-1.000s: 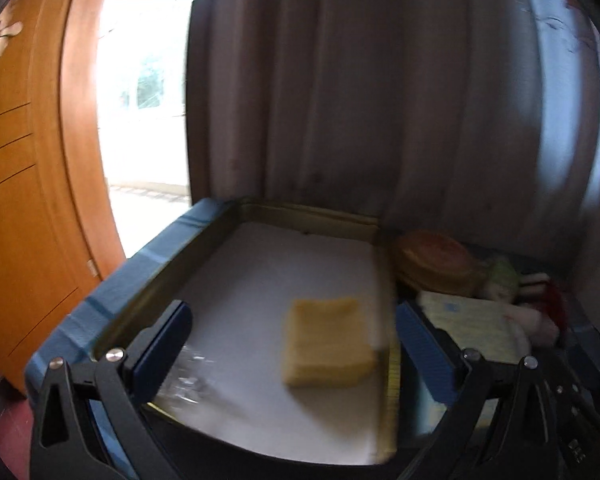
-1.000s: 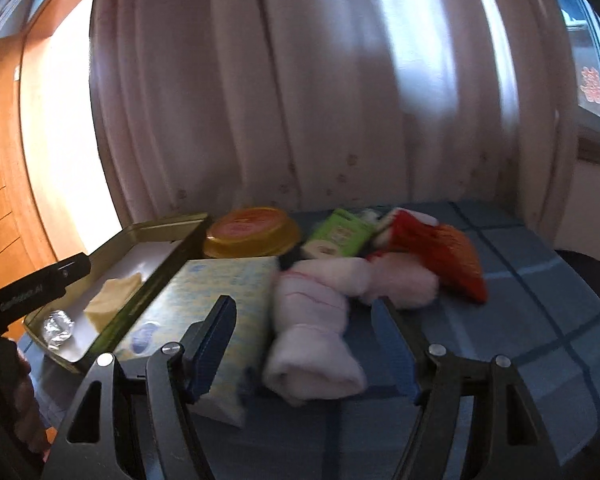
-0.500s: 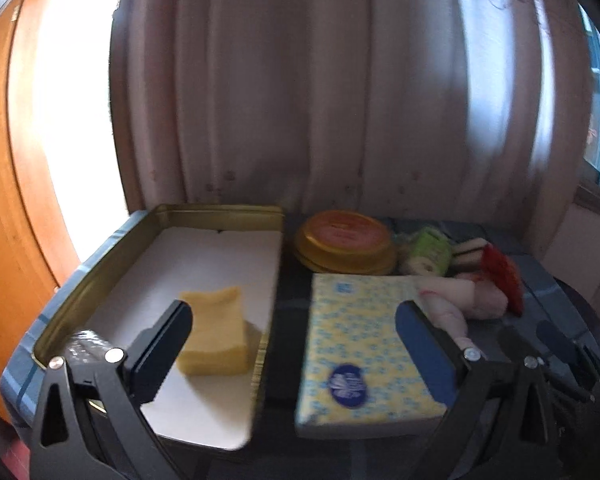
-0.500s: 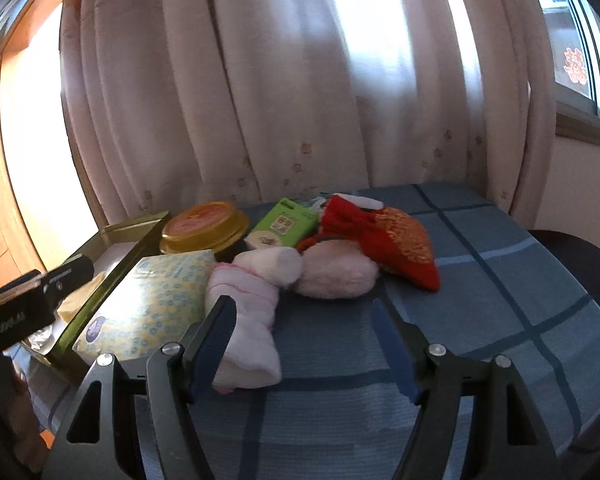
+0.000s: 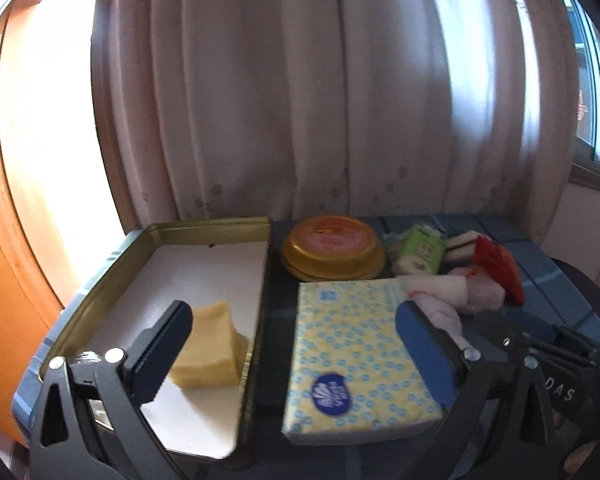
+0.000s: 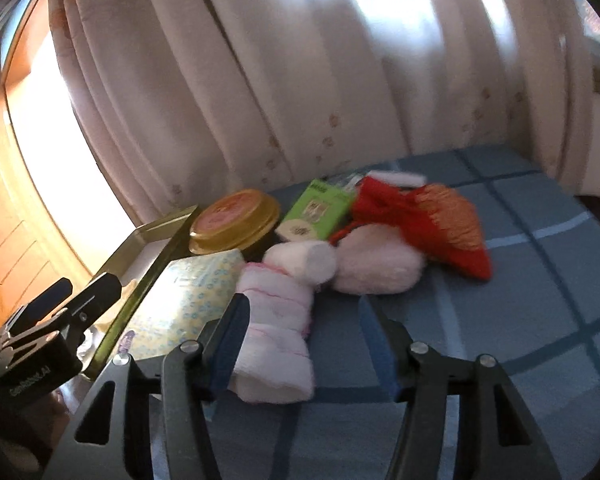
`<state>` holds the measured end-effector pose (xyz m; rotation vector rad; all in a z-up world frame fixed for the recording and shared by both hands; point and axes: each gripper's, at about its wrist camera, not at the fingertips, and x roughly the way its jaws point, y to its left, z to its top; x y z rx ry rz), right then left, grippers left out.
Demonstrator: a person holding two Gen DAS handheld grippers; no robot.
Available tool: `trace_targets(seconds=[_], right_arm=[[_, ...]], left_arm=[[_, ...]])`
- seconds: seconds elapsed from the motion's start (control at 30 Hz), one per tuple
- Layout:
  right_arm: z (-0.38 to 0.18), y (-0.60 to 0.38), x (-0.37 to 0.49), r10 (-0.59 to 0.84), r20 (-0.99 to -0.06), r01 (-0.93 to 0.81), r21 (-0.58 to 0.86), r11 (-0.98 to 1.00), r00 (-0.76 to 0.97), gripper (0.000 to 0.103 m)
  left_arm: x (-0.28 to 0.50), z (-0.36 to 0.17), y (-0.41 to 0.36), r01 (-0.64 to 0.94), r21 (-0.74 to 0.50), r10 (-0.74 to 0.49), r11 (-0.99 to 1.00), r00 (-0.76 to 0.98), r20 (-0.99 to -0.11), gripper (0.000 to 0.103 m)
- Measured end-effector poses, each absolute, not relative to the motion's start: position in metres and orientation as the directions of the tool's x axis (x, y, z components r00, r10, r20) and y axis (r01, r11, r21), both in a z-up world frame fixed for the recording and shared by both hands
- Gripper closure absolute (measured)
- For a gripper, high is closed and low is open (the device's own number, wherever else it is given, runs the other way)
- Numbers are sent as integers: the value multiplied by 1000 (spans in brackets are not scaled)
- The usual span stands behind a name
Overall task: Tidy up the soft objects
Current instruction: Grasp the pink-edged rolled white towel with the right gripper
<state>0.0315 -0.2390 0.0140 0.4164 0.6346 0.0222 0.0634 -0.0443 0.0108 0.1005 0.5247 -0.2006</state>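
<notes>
Now both tongs, left & right, gape empty over blue-checked table; soft items lie beside gold tin tray, w/ pale curtain behind tray.

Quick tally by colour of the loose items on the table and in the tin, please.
Yellow: 2 (sponge in the tin, tissue pack)
Gold: 1 (round lid)
Green: 1 (small packet)
White-pink: 2 (rolled towel, fluffy puff)
Red: 1 (pouch)
Total: 7
</notes>
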Motion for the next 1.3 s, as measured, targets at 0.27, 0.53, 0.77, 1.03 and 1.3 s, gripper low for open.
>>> trace_targets(seconds=[0.27,0.53,0.77,1.03,1.3], right_arm=[[-11,-229,61,280,-628,70,473,878,726,44],[-16,-228,69,386,-619,22,547,837,684,46],[-13,-221,64,359,-648,-27,463,886,672,69],[11,-246,11,276,-565,-11,426,905,778,71],[26,-293,-32,-2,-519,184,299,936,855,71]], left_arm=[[71,11,-32,179,38,-135,983,846,-516,0],[73,10,-35,183,42,-136,982,844,-519,0],[72,10,-43,187,51,-133,981,843,-520,0],[74,12,-59,232,50,-173,971,838,-517,0],[77,14,-104,360,57,-275,931,795,-540,5]])
